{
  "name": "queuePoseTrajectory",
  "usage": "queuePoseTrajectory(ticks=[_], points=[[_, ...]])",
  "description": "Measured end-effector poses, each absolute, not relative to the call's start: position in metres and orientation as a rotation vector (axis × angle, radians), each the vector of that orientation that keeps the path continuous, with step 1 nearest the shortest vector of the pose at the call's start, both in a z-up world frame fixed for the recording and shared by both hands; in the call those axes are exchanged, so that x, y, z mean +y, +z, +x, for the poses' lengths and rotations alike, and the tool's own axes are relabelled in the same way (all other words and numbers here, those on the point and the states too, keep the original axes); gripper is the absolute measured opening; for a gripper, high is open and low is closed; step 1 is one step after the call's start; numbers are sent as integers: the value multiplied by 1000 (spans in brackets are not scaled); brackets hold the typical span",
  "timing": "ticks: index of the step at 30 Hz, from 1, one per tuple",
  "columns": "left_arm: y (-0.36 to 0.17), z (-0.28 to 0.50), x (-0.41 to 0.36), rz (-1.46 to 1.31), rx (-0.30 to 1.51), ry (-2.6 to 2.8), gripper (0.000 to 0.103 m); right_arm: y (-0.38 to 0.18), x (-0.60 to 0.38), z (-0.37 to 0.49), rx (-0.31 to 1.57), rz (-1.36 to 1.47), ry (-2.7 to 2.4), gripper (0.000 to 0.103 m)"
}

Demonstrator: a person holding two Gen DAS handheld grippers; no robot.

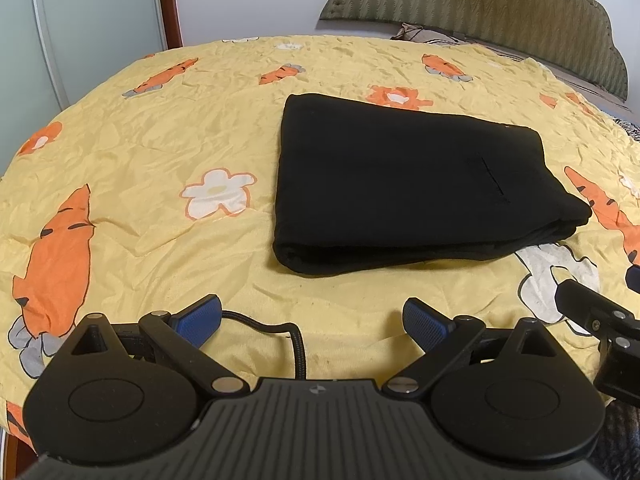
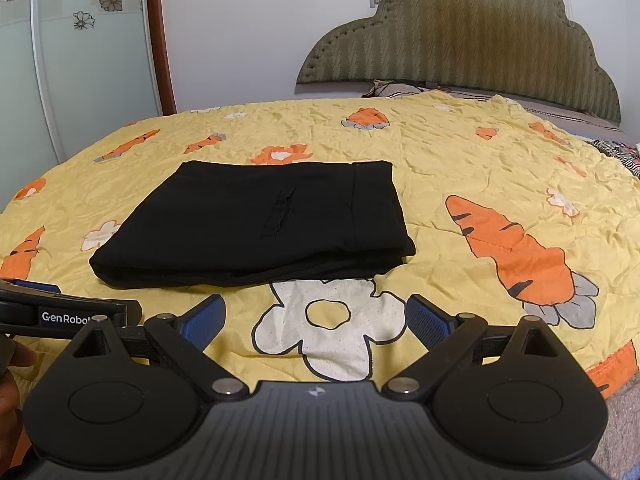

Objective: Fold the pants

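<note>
The black pants (image 1: pixel 404 184) lie folded into a thick rectangle on the yellow bedspread (image 1: pixel 160 160), with a pocket slit on top. In the right wrist view the pants (image 2: pixel 260 224) sit ahead and to the left, waistband edge to the right. My left gripper (image 1: pixel 312 316) hovers open near the bed's front edge, short of the pants, nothing between its blue pads. My right gripper (image 2: pixel 314 316) is open too, above a white flower print, just short of the pants. Each gripper shows at the edge of the other's view.
The bedspread (image 2: pixel 480 168) carries orange carrot and white flower prints. A green padded headboard (image 2: pixel 460 44) and a pillow (image 2: pixel 400 88) stand at the far right. A wardrobe door (image 2: pixel 80 40) with a wooden frame is at the left. A hand (image 2: pixel 12 392) shows at the lower left.
</note>
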State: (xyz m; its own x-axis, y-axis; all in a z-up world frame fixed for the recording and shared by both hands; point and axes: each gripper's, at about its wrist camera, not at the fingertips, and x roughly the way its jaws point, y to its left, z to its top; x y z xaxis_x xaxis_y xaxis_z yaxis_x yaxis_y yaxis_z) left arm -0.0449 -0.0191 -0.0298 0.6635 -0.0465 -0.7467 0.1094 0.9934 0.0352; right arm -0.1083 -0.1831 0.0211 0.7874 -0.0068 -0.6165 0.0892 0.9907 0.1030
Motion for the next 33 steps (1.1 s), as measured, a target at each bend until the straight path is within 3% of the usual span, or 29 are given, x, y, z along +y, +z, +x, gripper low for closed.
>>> queuePoseTrajectory(ticks=[33], points=[[-30,-46,-18,81,842,-87,98,20,-182,-110,665,135,-49,98]])
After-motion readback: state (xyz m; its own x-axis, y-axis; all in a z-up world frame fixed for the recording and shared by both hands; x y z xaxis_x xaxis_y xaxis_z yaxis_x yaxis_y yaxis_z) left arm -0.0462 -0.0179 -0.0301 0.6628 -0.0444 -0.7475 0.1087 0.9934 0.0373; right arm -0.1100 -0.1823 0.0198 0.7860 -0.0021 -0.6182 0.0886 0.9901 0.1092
